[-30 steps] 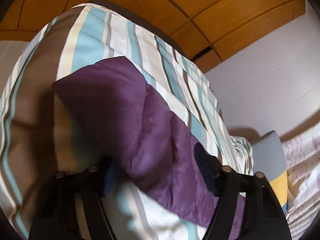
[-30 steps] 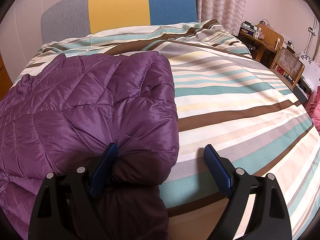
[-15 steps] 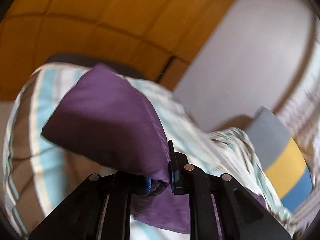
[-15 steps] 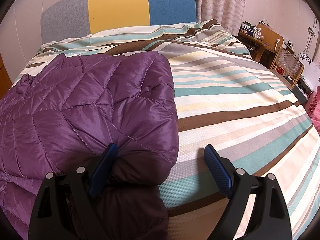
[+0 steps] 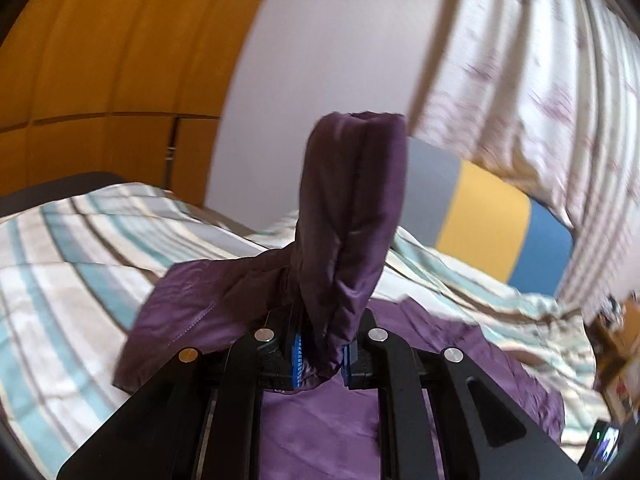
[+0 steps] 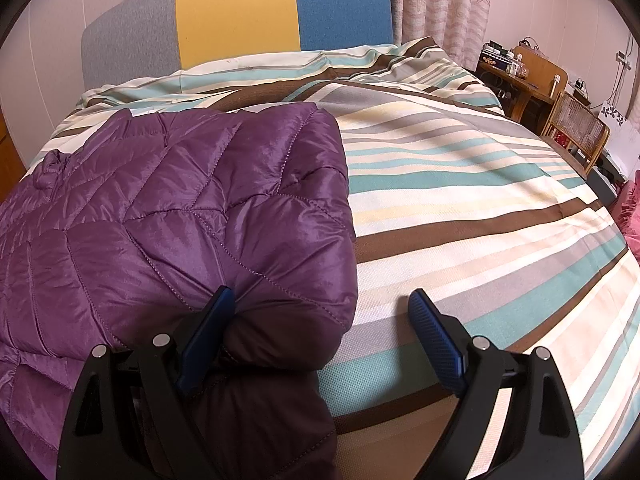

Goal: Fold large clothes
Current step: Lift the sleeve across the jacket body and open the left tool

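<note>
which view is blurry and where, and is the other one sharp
Left wrist view: motion-smeared across the curtain, wardrobe and bedspread, while the left tongs, shut on the purple jacket, look crisper. Right wrist view: sharp throughout, quilting stitches and sheen clear on the jacket, fisheye bending the edges.

A second ago my left tool (image 5: 320, 354) was spread wide over the purple sleeve (image 5: 352, 216) lying flat on the bed (image 5: 80, 248). Half a second ago I had it clamped on the sleeve's end. Now I have lifted that sleeve clear of the bed, so it stands up from the blue pads (image 5: 297, 354), and I've swung the tool round from the wooden wall toward the headboard (image 5: 492, 224).
</note>
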The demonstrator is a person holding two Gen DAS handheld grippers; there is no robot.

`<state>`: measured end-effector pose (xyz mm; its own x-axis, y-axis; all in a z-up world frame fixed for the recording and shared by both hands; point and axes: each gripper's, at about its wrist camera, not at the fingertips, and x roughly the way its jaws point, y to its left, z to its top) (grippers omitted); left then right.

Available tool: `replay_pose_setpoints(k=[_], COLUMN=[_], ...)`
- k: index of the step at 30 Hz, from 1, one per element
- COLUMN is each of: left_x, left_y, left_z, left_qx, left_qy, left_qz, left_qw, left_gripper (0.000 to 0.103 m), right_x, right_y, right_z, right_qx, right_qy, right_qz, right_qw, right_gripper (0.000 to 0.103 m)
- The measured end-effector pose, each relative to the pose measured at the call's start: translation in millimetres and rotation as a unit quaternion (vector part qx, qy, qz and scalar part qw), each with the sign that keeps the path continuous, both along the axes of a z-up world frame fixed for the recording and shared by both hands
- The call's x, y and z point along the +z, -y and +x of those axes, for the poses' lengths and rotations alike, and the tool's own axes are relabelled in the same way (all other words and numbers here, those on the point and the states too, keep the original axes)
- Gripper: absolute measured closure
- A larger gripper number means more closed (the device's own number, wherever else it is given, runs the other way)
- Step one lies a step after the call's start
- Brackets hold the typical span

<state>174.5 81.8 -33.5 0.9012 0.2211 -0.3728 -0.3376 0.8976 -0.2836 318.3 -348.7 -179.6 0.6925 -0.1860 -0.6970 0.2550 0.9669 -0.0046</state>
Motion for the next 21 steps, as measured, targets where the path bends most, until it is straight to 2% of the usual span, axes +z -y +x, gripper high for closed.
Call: replay_pose_setpoints(k=[11,21], left_x=[-17,-43], left_y=[92,157], left_z=[49,75], left_qx=[-0.088,-0.162], left_qy=[-0.041,-0.087], left_qz=[0.040,0.061], left_qw=[0.9945,0.9811], left_gripper=[0.089,0.089], right_x=[0,0], right_y=[1,1], right_z=[0,0], right_qx=[0.001,0.001], right_qy=[0.000,0.001], right_qz=[0.005,0.006], right_qw=[1.000,1.000], right_gripper=[0.015,0.015])
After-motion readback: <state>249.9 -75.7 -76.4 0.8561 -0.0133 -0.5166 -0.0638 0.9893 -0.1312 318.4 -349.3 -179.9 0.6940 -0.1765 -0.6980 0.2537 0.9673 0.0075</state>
